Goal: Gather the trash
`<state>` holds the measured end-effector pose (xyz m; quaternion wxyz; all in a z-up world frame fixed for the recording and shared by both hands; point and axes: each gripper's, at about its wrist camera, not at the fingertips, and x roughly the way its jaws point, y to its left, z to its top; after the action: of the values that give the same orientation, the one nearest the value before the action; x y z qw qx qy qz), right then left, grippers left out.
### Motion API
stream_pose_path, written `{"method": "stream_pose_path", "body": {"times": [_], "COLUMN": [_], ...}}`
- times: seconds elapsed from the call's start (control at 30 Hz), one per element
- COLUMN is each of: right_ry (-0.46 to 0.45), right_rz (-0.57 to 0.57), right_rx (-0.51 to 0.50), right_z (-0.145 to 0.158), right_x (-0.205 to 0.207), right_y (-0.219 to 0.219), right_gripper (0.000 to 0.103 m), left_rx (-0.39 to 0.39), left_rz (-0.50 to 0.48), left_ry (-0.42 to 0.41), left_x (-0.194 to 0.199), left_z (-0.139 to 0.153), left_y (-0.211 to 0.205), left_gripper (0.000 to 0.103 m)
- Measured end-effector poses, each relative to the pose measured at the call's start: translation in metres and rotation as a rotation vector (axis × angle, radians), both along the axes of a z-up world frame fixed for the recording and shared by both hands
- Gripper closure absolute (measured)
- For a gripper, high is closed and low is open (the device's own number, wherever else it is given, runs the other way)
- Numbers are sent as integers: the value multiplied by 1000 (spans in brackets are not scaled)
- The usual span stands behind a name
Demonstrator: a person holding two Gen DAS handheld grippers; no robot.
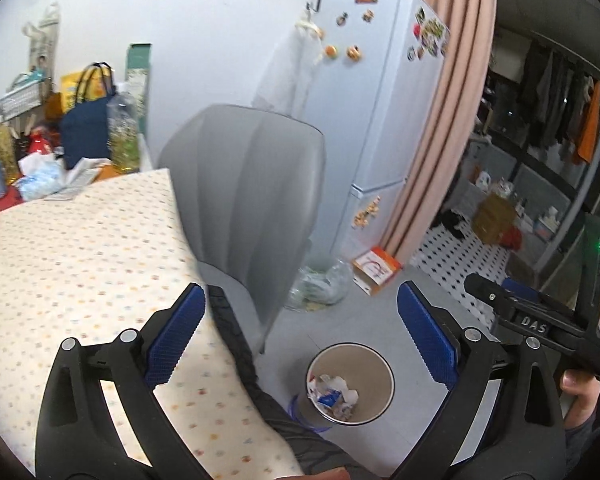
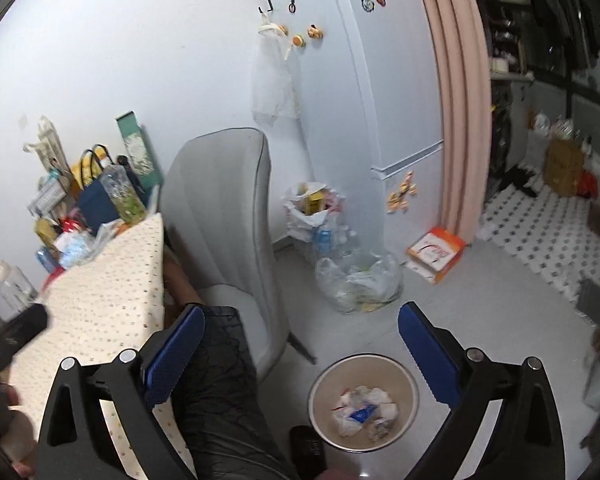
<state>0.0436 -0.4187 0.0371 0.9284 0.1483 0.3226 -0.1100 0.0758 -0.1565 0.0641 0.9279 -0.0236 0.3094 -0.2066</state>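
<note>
Now both my tongs hang over the floor beside the bench [image 1: 80, 248], and I judge this to be the moment between a drop and the next pickup. The waste bin [image 1: 350, 384] sits on the grey floor at about six o'clock in both views, and crumpled white paper with a scrap of blue wrapper [image 2: 364, 410] lies at its bottom. So some trash is already in.

My left tongs [image 1: 300, 340] are spread wide, blue pads well apart, gripping nothing and touching nothing; the bin shows in the gap between them. My right tongs [image 2: 300, 354] stand just as wide and just as empty, the bin low between their pads too.

The next move, as I see it, calls for turning back toward the bench at nine o'clock. At its far end, around ten o'clock, there is a clutter of bags, bottles and crumpled plastic [image 1: 40, 180], and I would look there for more to gather; I cannot tell from here which pieces are trash. The grey chair [image 2: 220, 216] stands at twelve o'clock, close against the bench edge, so I should swing around its back. A clear plastic sack [image 2: 358, 284] on the floor at one o'clock may want collecting as well.
</note>
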Motion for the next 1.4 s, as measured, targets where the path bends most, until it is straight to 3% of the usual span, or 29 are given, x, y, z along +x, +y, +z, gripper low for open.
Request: {"method": "stream_pose_path", "body": {"times": [0.3,0.43,0.57,0.93,1.2,1.4], "right_ry": [-22,-41,-64,-23,-59,-47], "right_rz": [54,149,208,335,359,376], "right_rx": [-64,-82,-78,-83,-137,-120], "right_z": [24,33,41,44,46,41], "right_x": [-17,-25,-35,-42,-50,-47], "right_y": [44,72,96,147,161,159], "right_gripper": [8,8,8,8,8,8], "left_rx": [12,17,-2,8,12,-6], "left_rz": [116,186,220,352,387,367], "left_ry": [-84,-123,-118,-112,-116,-113], "left_x": [-40,-62,-78,-113,-121,-121], "left_z": [26,33,34,23,23,20], "left_y": [54,75,95,143,152,152], "left_gripper": [6,6,6,6,6,6]}}
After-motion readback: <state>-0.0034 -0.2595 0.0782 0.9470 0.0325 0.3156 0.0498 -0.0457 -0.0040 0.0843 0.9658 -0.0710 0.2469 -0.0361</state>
